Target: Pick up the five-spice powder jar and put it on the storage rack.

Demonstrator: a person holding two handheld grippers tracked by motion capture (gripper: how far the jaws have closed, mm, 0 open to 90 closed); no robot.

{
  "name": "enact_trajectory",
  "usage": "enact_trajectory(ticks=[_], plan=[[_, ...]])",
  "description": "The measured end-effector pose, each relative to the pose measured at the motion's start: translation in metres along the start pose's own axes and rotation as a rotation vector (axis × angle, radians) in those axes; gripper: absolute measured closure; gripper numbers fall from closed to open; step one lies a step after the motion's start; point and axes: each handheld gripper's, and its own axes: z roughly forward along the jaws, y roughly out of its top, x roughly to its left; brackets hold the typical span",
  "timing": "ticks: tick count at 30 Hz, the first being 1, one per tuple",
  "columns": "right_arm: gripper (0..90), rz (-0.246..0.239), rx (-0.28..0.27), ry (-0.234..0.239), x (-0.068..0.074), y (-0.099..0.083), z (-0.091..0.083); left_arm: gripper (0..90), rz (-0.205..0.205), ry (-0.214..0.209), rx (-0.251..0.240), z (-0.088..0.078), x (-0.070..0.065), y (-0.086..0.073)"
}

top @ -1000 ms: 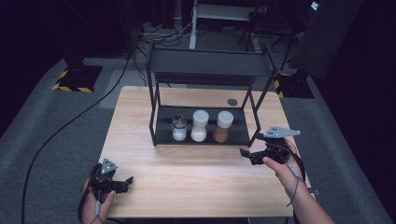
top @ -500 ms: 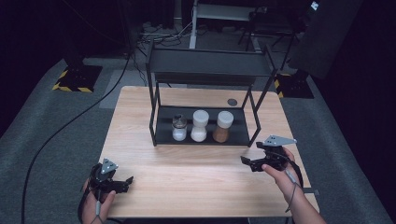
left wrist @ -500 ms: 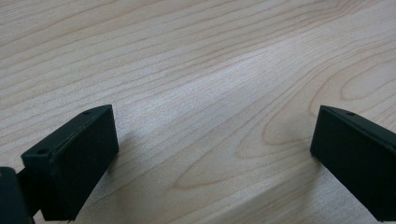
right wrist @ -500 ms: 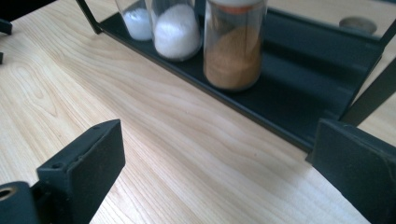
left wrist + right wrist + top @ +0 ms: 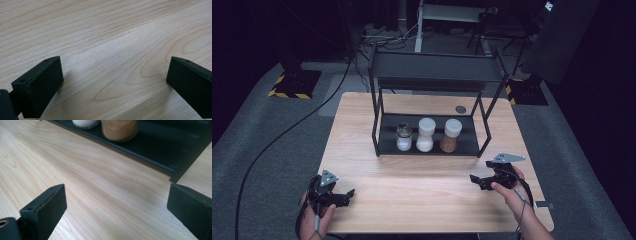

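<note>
The high view shows a light wooden table (image 5: 422, 190) carrying a black metal two-tier rack (image 5: 434, 75) at its far middle. On the rack's lower shelf three jars are lined up: a small clear glass shaker with white contents (image 5: 403, 137) at the left, a white-capped jar of white powder (image 5: 426, 135) in the middle, and a white-capped jar of brown spice (image 5: 450, 136) at the right, just beside it. A small dark round disc (image 5: 460, 109) lies on the table behind the rack. The left gripper (image 5: 343, 196) is held low over the near left corner, its jaws spread wide above bare wood. The right gripper (image 5: 477, 181) is held near the right edge, in front of the rack's right leg, jaws likewise apart and gripping nothing; the brown spice jar is seen just ahead of it in the right gripper view.
</note>
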Motion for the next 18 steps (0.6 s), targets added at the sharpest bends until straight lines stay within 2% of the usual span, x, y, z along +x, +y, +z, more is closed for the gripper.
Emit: enact_trajectory(ticks=[6, 9, 14, 18], plan=[[2.8, 0.014, 0.019, -0.013, -0.001, -0.009, 0.006, 0.4, -0.001, 0.001, 0.000, 0.000, 0.000, 0.000], [2.8, 0.003, 0.032, -0.029, 0.000, -0.014, 0.010, 0.4, -0.001, 0.001, 0.000, 0.000, 0.000, 0.000], [2.8, 0.021, 0.037, -0.039, 0.000, -0.022, 0.013, 0.4, -0.001, 0.001, 0.000, 0.000, 0.000, 0.000], [2.8, 0.002, 0.051, -0.057, 0.003, -0.026, 0.016, 0.4, -0.001, 0.001, 0.000, 0.000, 0.000, 0.000]])
